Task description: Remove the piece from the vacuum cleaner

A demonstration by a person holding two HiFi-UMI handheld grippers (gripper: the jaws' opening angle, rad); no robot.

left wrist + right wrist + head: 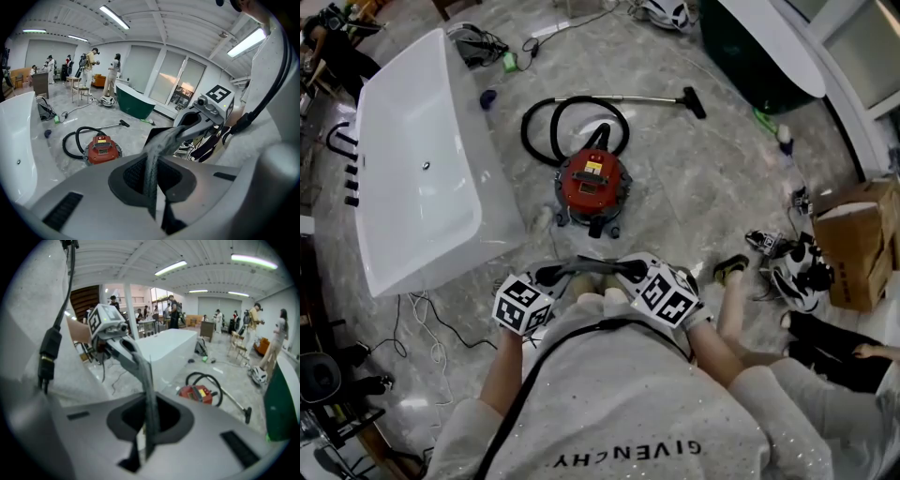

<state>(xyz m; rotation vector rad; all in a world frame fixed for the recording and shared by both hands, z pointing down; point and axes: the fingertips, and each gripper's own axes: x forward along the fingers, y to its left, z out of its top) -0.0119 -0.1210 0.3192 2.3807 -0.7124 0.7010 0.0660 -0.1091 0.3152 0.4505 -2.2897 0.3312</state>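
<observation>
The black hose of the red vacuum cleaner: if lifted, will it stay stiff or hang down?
Probably floppy: the black hose lies in loose loops on the floor. Lifted in the middle, it would likely sag and drag the metal tube at its end.

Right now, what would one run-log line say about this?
phase: before contact | vacuum cleaner: on floor, untouched | left gripper: shut, empty | right gripper: shut, empty
</observation>
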